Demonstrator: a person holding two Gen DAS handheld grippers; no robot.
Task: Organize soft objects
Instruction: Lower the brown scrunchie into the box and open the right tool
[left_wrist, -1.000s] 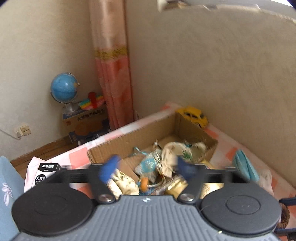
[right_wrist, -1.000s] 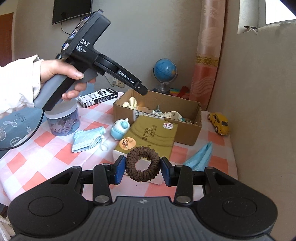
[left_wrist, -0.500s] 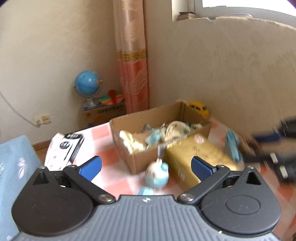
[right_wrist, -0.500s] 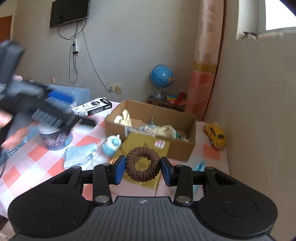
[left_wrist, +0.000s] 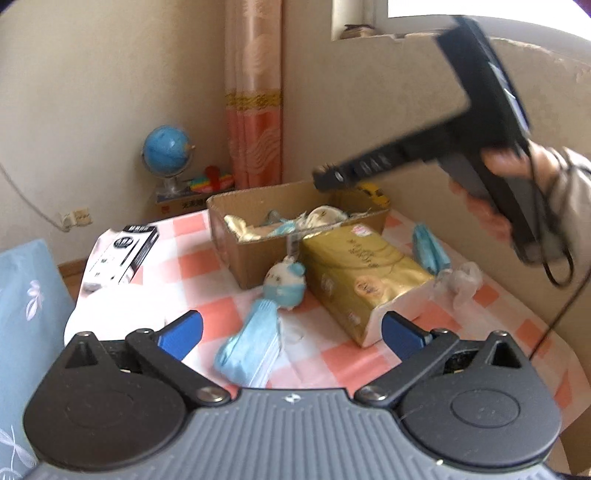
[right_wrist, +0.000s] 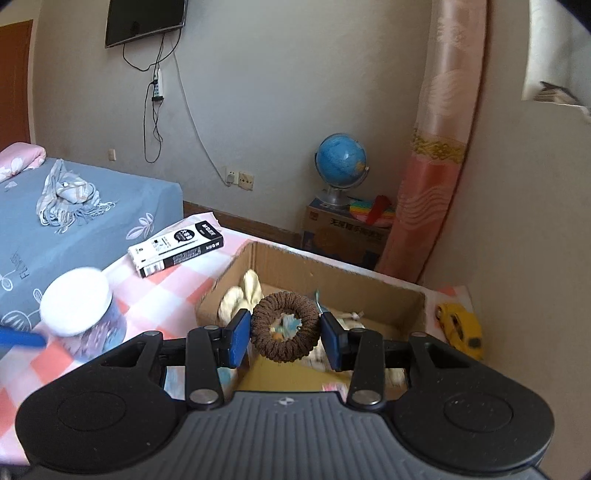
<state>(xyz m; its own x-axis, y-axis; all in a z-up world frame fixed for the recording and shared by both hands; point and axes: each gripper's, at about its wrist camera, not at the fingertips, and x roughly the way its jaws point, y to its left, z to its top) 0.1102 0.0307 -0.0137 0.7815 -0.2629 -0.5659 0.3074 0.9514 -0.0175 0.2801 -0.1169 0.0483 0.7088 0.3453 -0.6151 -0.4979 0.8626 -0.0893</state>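
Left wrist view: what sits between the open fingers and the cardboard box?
In the left wrist view, a crumpled blue face mask lies nearest the left gripper, then a small blue-and-white plush toy against the cardboard box.

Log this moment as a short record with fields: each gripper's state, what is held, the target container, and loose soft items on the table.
right gripper: shut on brown scrunchie, over the box
left gripper: open, empty, above the table
container: cardboard box, already holding soft items
loose soft items: blue face mask by the left gripper, a second blue mask, blue-white plush
other: gold tissue pack beside the box
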